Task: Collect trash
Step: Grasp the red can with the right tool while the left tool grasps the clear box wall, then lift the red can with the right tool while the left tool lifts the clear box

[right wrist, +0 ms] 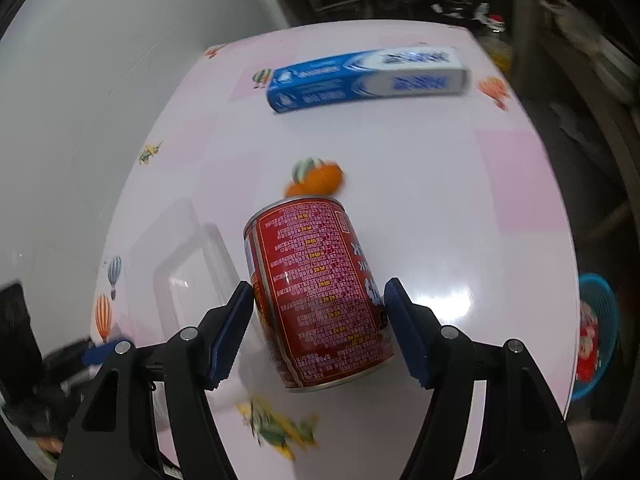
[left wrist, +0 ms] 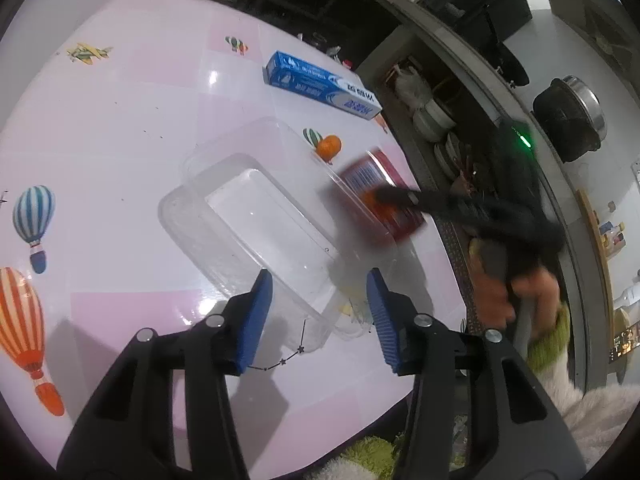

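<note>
A red tin can (right wrist: 316,288) with small print fills the gap between the blue pads of my right gripper (right wrist: 318,296), which is shut on it; the can looks sharp while the table behind smears. The left wrist view shows the same can (left wrist: 372,176) blurred near the table's right edge, under the dark right gripper (left wrist: 396,196). A clear plastic container (left wrist: 256,220) with its lid hinged open lies on the pink table (left wrist: 120,120). Its near corner reaches between the pads of my left gripper (left wrist: 320,292), which is open around it without visibly pressing.
A blue toothpaste box (left wrist: 320,84) lies at the table's far side, and an orange piece (left wrist: 329,146) sits between it and the can. A blue basket (right wrist: 596,336) with red things stands below the table's right edge. A hand (left wrist: 516,292) holds the right gripper.
</note>
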A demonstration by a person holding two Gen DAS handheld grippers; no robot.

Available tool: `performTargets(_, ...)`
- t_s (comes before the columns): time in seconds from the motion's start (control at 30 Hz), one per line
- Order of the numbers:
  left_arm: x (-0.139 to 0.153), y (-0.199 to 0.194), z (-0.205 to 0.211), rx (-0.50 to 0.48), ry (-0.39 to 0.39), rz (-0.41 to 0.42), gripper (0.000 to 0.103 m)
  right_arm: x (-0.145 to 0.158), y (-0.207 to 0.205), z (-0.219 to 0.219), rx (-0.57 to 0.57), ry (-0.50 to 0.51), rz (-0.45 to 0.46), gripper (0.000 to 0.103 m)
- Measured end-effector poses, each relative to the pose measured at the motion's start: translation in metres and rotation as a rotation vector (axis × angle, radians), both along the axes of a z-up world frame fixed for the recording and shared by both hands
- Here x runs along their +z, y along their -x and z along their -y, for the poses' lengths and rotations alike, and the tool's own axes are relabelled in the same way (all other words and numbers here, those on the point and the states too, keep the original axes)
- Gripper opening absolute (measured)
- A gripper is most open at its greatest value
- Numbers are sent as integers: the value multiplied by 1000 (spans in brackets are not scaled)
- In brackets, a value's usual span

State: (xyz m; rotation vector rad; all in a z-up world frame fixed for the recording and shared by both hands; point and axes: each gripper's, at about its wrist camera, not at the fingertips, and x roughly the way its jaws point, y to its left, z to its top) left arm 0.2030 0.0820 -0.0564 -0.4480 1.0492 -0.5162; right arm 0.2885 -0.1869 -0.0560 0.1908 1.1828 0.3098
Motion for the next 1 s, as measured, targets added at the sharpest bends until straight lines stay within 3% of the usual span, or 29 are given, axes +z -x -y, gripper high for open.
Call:
performTargets(0.27, -9, -20, 7, 40, -77, -47, 32, 1, 43, 13, -77, -1, 26, 66)
performTargets(0.43, -8, -28, 17, 54, -212, -20, 32, 2, 57, 9, -79, 13, 46, 66)
performTargets(0.5, -10, -30, 20, 64, -291, 0, 17, 1, 61, 9, -82, 16, 53, 66)
performTargets(0.8, 1, -9, 23, 5, -334, 16, 3, 4, 79, 25, -100, 42, 50, 65)
performTargets(1.0, 0, 7, 26, -29, -332, -33, 6, 4, 91, 33, -105, 38, 56, 66)
